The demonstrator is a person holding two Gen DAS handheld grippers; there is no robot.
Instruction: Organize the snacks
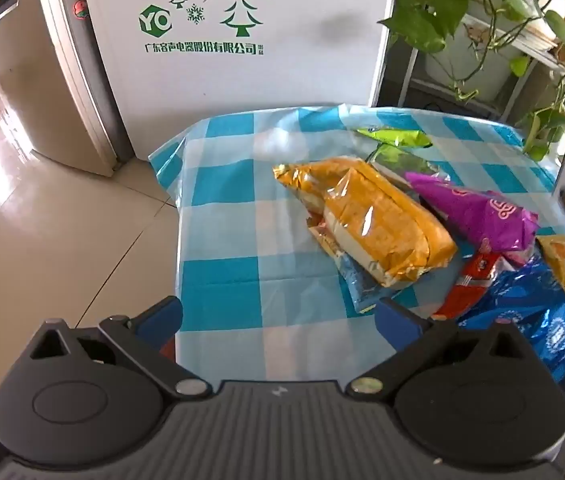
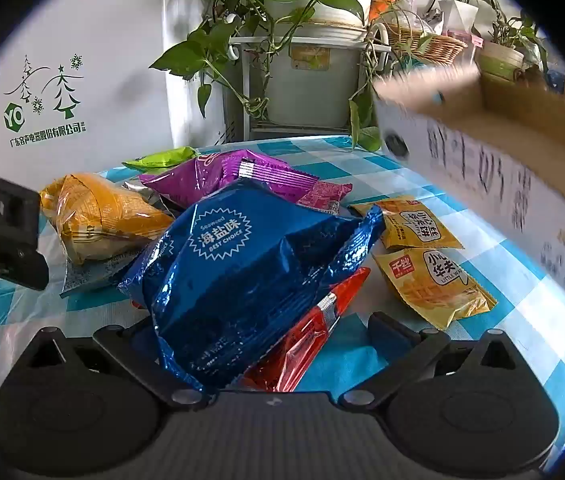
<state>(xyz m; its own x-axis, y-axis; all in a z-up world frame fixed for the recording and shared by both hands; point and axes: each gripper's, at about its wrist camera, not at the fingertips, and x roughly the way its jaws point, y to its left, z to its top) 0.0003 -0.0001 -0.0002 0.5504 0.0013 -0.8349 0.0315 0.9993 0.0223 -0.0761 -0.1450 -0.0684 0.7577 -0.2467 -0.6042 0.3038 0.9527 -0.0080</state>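
On the checked tablecloth (image 1: 222, 216) lies a heap of snacks: one orange pack (image 1: 366, 220), one purple (image 1: 478, 212), one big blue (image 2: 242, 276), one red (image 2: 302, 344), two small yellow packets (image 2: 434, 284). Left gripper (image 1: 278, 316) and right gripper (image 2: 254, 336) both gape wide, gripping nothing; the blue pack lies between the right's fingers.

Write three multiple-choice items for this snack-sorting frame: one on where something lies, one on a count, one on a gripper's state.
1. Where does the cardboard box stand relative to the snack pile in the right wrist view?
A. Left of it
B. Right of it
C. Under it

2. How many small yellow waffle packets lie beside the blue seaweed bag?
A. One
B. Two
C. Four

3. What state is the right gripper in?
A. Open, pressing nothing
B. Shut on the purple bag
C. Shut on the box

Answers:
1 B, the box fills the right side of the checked tablecloth.
2 B, two lie one behind the other.
3 A, its fingers stand wide apart around the blue bag's near end.
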